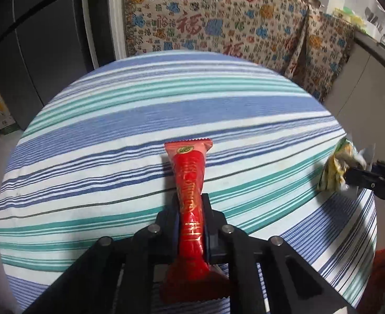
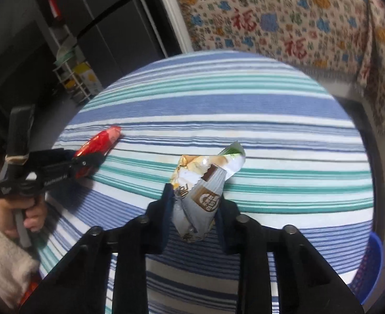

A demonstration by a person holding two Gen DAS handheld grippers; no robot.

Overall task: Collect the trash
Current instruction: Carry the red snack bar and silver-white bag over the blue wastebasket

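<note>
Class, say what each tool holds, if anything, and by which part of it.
Left tool: shut on the red wrapper, gripped across its twisted middle. Right tool: shut on the crumpled grey wrapper, gripped at its lower half.

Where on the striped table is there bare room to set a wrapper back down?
The table is bare from the red wrapper, shut in the left gripper, across to its far and left rims. Only the near right is crowded, where the right gripper holds the crumpled packet.
</note>
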